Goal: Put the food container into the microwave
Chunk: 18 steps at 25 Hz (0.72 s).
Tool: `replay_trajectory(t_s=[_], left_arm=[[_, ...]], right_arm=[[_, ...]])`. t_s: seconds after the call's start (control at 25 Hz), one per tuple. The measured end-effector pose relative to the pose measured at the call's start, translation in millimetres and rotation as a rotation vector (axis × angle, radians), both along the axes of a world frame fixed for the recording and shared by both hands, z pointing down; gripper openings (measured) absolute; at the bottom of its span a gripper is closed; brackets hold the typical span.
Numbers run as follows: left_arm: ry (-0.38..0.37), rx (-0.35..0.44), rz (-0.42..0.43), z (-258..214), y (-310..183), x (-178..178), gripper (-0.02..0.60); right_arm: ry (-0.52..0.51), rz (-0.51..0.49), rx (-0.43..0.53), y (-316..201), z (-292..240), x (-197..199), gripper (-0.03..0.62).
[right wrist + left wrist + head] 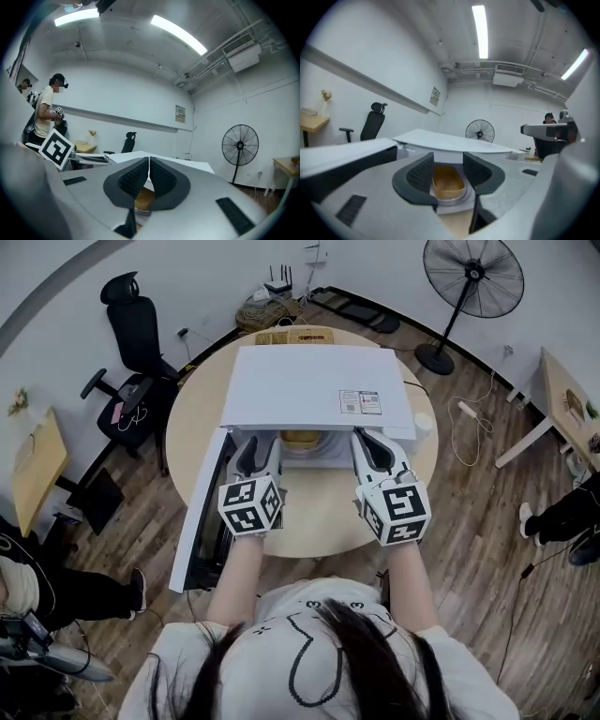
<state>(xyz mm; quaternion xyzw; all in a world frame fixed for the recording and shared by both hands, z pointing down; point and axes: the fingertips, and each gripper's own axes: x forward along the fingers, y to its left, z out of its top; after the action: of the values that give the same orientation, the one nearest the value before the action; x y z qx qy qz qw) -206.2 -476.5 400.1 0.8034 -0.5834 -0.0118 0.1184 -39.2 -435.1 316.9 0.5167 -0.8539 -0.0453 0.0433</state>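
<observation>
Container point(447, 180): in microwave point(309, 385), on its plate point(456, 200) — long axis front-to-back.
Left gripper point(449, 161): jaws wide, empty; container straight ahead.
Right gripper point(149, 164): jaws closed, empty; container ahead-left.
Nearer: left, seemingly.

bright ceiling strip lights point(479, 31), muted colour, fisheye-warped edges, dark corners.

The microwave point(309, 381) is showing white, the food container point(447, 180) tan, the table point(319, 521) beige. The left gripper point(258, 448) and right gripper point(373, 448) are displaying black-and-white square markers and dark grey pads point(421, 172).
</observation>
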Motion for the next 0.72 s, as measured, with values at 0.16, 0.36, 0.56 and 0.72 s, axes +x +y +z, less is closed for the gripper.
replay_trajectory(t_s=[0.16,0.36,0.56,0.72], left_arm=[[-0.109,0.135,0.043,-42.9,4.3,8.6,0.188],[-0.17,0.278,0.075,-94.8,8.5,14.2,0.187],[-0.162,0.389,0.093,-137.6,15.2,14.3,0.187],[-0.183,0.466,0.09,-162.7,24.2,18.3,0.186]], right_arm=[[-0.023,0.032,0.032,-1.5,-12.4,7.6,0.031],[-0.05,0.041,0.126,3.2,-39.8,14.6,0.031],[-0.016,0.039,0.193,8.2,-65.4,15.8,0.031],[-0.028,0.046,0.233,11.8,-83.1,21.7,0.031]])
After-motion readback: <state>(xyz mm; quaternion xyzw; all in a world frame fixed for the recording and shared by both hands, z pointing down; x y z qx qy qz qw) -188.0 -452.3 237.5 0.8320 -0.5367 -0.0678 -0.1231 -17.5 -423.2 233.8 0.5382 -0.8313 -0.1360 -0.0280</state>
